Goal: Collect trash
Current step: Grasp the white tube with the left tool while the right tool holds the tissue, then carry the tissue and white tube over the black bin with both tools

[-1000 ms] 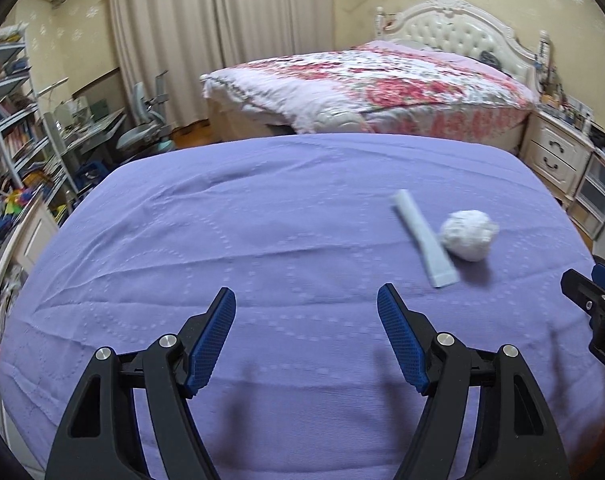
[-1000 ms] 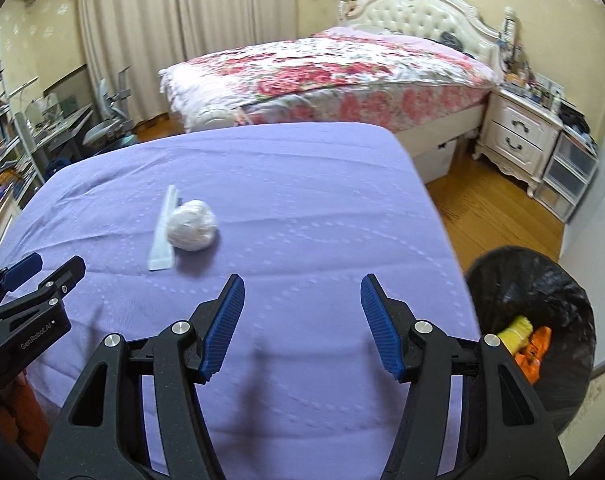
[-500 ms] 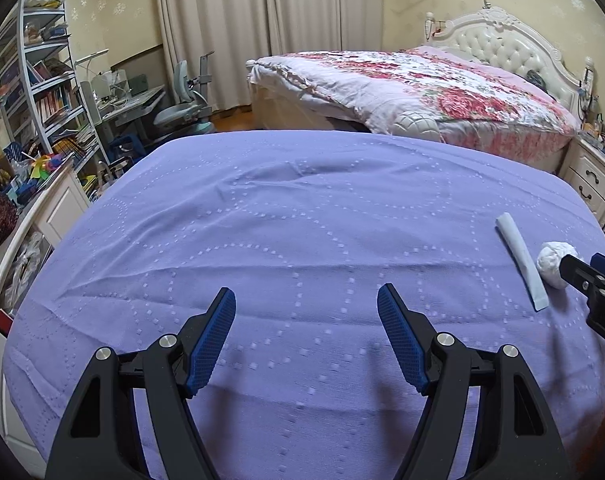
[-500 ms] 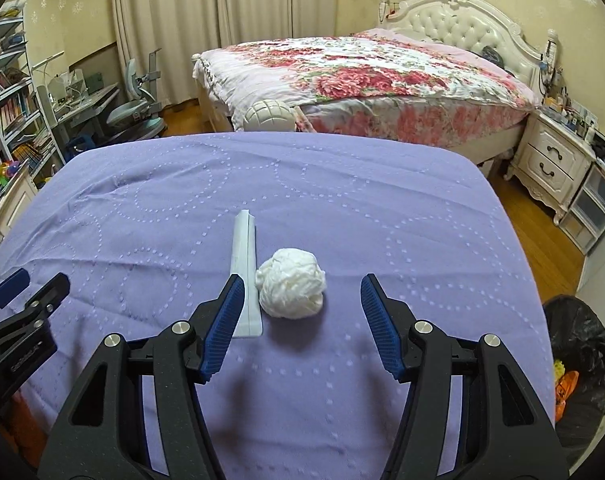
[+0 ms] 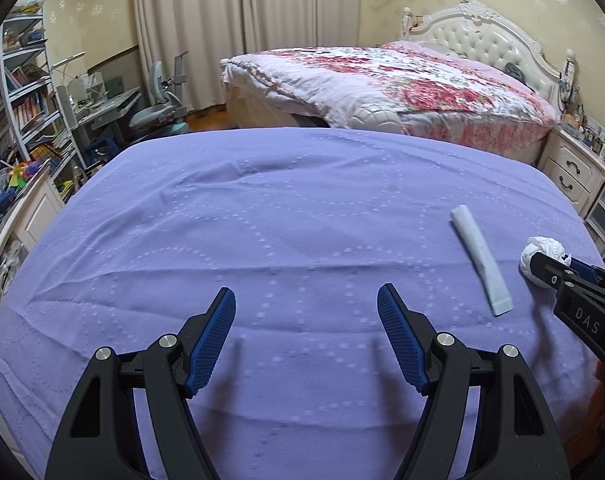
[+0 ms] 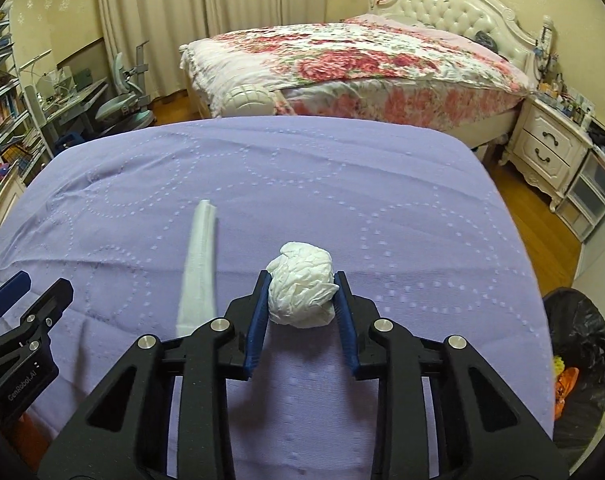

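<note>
Now, from my left, I see my left gripper (image 5: pixel 306 334) hanging over bare purple cloth, its fingers well apart with nothing between them. I take the crumpled white paper ball (image 6: pixel 301 291) as my landmark; it sits on the purple bedspread (image 6: pixel 302 184), toward the near right part of it. My left gripper also shows at the left edge of the right wrist view (image 6: pixel 22 300), well to the left of the ball. Just left of the ball lies a long flat white strip (image 6: pixel 198 272), running away from me, apart from the ball and not held. My right gripper (image 6: pixel 302 308) straddles the ball: its jaws are closing, and the blue pads (image 6: pixel 258 320) press against the ball's two sides, with the ball resting on the cloth. From my left wrist view I see the same ball (image 5: pixel 542 252) with my right gripper's black tip (image 5: pixel 558 272) across it. Right of the ball, beyond the bedspread's edge and down on the floor, stands a bin lined with a black bag (image 6: pixel 578 364), with yellow and orange things inside. Behind the ball, past the far edge of the purple cloth, is a bed with a floral cover (image 6: pixel 354 60).
</note>
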